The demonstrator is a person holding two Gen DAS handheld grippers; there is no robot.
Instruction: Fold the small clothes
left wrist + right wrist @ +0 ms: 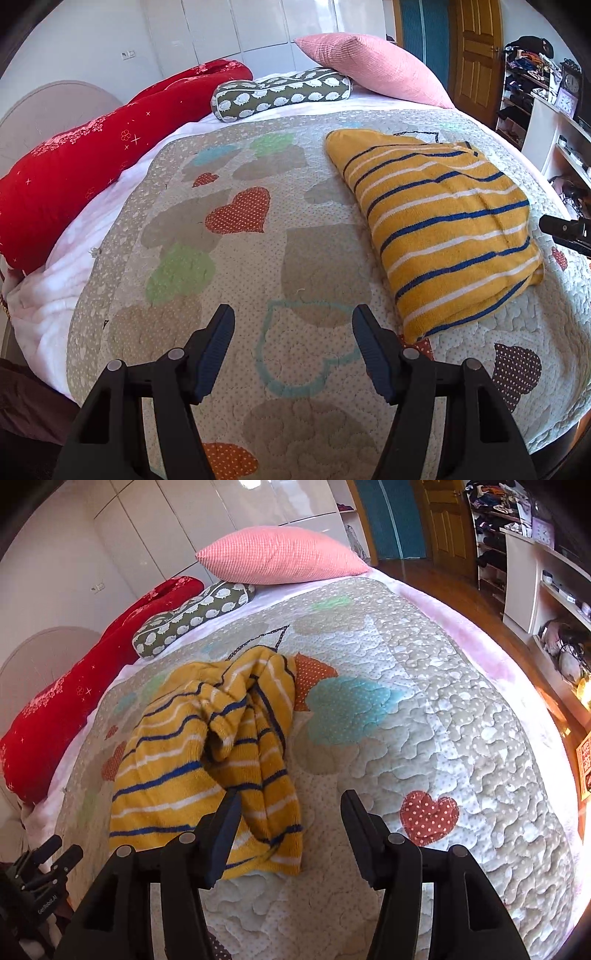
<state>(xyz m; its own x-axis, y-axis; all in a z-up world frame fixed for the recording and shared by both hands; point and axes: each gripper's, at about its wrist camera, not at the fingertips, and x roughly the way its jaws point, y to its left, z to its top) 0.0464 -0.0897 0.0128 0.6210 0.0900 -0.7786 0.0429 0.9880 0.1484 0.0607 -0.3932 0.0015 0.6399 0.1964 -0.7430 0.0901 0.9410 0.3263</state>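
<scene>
Left wrist view: your left gripper [293,325] hangs w/ jaws wide, empty, above the quilt [229,280]; the yellow striped garment [443,229] lies folded-ish just right of it. Right wrist view: right gripper [290,812] jaws wide, empty, at the garment's [207,746] near edge, bunched there. Fold looks mid-way; next, pinch an edge & flatten. "GenRobot.AI" reads on the other gripper, left of garment.

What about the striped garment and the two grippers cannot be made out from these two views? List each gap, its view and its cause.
- The striped garment: its type and underside, both views; bunched folds hide them.
- The right gripper: left wrist view, cut off by the frame edge.
- The left gripper: right wrist view, only a dark corner portion shows.
- The clock: hands too small.
</scene>
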